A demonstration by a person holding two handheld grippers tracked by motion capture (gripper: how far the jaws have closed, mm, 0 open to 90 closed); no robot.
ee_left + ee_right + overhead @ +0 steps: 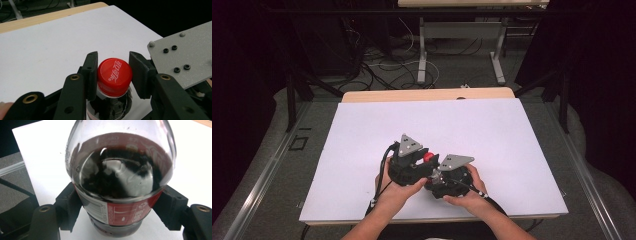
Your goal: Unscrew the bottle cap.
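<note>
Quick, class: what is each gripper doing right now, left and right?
Left gripper: jaws set around the red cap; one touches, the other stands just off.
Right gripper: closed on the bottle, at its label.

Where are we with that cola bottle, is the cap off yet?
Not yet. Done: the right gripper is clamped on the bottle at its label, holding it on the white table. In hand: the left gripper has its jaws on either side of the red cap, one touching, the other slightly apart. Left: closing fully, twisting and lifting the cap, which sits on the neck.
</note>
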